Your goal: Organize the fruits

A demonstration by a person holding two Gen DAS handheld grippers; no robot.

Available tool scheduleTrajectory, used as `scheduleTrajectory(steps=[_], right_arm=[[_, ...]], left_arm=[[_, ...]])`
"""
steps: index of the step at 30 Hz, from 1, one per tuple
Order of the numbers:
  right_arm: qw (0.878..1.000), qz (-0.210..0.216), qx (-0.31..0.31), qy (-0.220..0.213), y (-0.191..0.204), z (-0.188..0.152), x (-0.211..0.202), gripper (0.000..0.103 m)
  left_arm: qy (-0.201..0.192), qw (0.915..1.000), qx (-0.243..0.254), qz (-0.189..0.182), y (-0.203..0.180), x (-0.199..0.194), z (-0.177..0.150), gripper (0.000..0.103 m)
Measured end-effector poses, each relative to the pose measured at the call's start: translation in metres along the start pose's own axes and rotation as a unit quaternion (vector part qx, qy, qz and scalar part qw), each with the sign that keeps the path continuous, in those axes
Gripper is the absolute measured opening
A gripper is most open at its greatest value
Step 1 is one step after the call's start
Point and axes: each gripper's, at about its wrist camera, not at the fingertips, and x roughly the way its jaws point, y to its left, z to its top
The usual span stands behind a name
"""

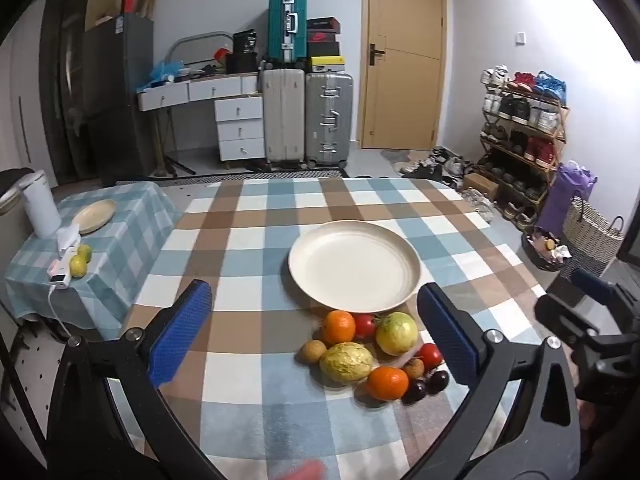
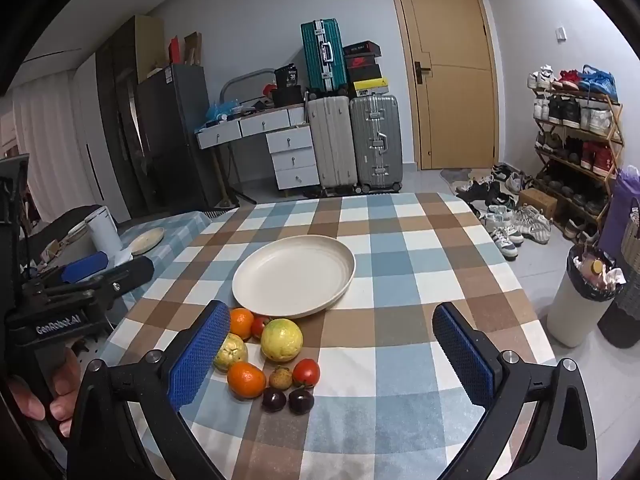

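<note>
Both grippers wide open, empty: left gripper (image 1: 316, 336), right gripper (image 2: 332, 352). Fruit pile (image 1: 374, 354) sits between left's fingers, plate (image 1: 354, 264) just beyond. Suggest grabbing an edge orange (image 1: 339, 326) first, avoid nudging neighbours.

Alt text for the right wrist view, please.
An open tool hangs over a checked tablecloth, holding nothing. Below it a pile of fruit sits just in front of an empty cream plate. Suitcases, a door and a shoe rack stand behind.

Right gripper (image 2: 330, 354) spread wide above checked tablecloth (image 2: 400, 264), fruits (image 2: 272, 356) clustered beside empty plate (image 2: 294, 276)
</note>
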Motion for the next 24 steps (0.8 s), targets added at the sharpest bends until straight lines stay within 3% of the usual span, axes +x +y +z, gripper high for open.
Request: scheduleTrajectory(steps=[24], right_arm=[[1.0,0.007,-0.003,-0.015,0.005,0.0,-0.003,0.103]], left_arm=[[0.001,1.0,-0.001,-0.007,0.003,0.004,-0.006,0.103]])
